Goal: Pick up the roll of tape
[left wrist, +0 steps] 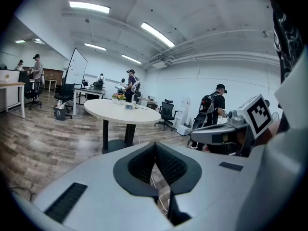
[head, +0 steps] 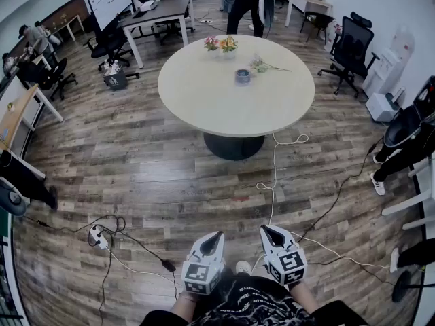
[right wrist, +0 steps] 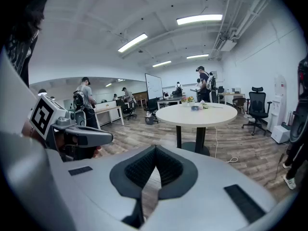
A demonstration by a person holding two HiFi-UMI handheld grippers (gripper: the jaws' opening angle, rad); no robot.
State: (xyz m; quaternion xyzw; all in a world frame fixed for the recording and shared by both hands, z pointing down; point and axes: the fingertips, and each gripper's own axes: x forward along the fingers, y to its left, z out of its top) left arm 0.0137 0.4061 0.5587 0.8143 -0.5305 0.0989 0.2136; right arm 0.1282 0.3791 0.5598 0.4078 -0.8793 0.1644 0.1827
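The roll of tape (head: 242,75) is a small grey ring lying on the round beige table (head: 204,97), far ahead of me. In the gripper views it shows only as a tiny shape on the tabletop: the tape (left wrist: 128,106), the tape (right wrist: 195,108). My left gripper (head: 217,237) and right gripper (head: 266,230) are held side by side close to my body, low over the wooden floor, well short of the table. Both are shut with nothing between the pads. The left gripper (left wrist: 155,146) and the right gripper (right wrist: 154,150) point toward the table.
Flowers in a small pot (head: 221,44) and a loose stem (head: 266,66) lie on the table near the tape. White cable (head: 274,175) and a power strip (head: 96,236) with black cords lie on the floor between me and the table. Office chairs (head: 349,47), desks and people stand around.
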